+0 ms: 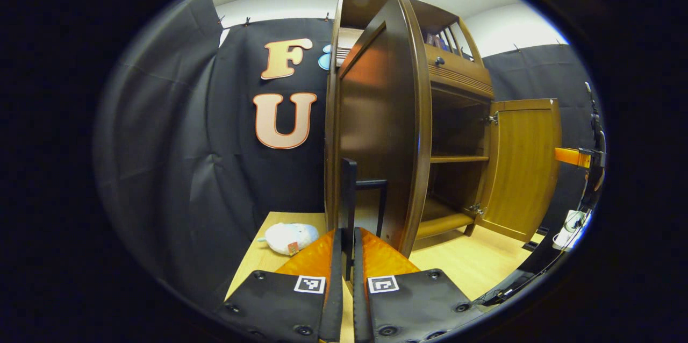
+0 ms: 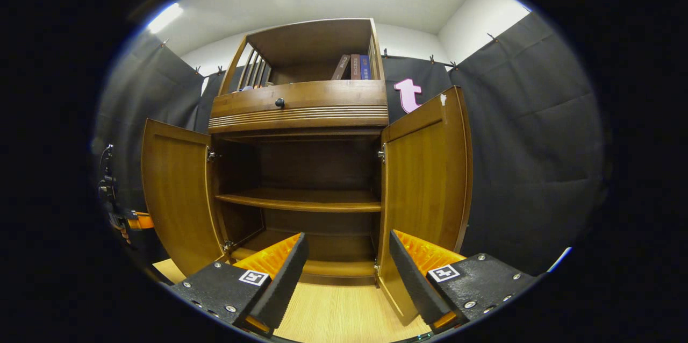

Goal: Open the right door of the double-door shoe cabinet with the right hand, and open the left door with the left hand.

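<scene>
On the left, the left gripper (image 1: pixel 346 249) is pinched on the dark handle (image 1: pixel 350 198) of the stiff, hinged left door (image 1: pixel 376 133), the natural hold, while the right gripper (image 2: pixel 344 273) hangs spread before the shoe cabinet (image 2: pixel 301 106), its right door (image 2: pixel 424 181) swung wide.

Both views close, facing cabinet (image 2: pixel 301 171)

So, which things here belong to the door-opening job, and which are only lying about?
Belong to the job:
- left door, with its handle between the left gripper fingers
- right door, open
- right gripper, open, off the doors

Lying about:
- white plush toy
- books
- drawer knob
</scene>
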{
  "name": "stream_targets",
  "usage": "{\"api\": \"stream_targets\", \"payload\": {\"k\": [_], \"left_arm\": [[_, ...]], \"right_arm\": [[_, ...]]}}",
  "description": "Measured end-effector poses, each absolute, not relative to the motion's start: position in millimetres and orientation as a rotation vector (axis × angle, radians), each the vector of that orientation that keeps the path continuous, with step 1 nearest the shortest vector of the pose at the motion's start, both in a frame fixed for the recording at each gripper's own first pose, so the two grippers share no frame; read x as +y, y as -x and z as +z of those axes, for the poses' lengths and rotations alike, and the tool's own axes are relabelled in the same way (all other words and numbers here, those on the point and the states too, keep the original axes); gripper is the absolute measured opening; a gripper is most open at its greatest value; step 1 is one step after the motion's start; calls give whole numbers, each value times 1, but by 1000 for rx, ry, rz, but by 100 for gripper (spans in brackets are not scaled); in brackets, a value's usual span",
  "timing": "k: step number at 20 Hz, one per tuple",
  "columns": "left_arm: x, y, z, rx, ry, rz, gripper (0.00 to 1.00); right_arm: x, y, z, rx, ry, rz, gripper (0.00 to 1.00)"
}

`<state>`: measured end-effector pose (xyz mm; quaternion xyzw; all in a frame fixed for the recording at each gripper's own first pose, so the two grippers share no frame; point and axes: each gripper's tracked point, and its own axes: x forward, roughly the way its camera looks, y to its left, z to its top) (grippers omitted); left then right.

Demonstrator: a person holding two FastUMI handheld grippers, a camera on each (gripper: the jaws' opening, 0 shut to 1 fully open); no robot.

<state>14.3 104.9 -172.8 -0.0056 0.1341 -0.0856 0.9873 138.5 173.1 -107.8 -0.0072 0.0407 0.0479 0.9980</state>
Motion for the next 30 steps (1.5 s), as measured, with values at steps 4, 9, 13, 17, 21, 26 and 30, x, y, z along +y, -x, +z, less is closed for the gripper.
{"api": "stream_targets", "payload": {"k": [4, 9, 13, 17, 21, 26, 30], "left_arm": [[131, -16, -172, 266, 32, -129, 15], [151, -13, -174, 267, 80, -102, 10], [165, 0, -166, 268, 75, -53, 10], [175, 20, -128, 219, 109, 18, 11], [168, 42, -85, 174, 112, 33, 10], [152, 50, -62, 170, 88, 65, 11], [137, 46, -47, 148, 100, 105, 10]], "right_arm": [[185, -143, -110, 84, 23, 110, 99], [195, -149, -114, 91, 25, 126, 99], [198, -150, -114, 91, 20, 133, 99], [201, -148, -108, 88, 23, 149, 99], [199, -146, -96, 79, 17, 150, 99], [193, -143, -79, 77, 39, 141, 99], [189, -140, -71, 79, 22, 146, 98]]}}
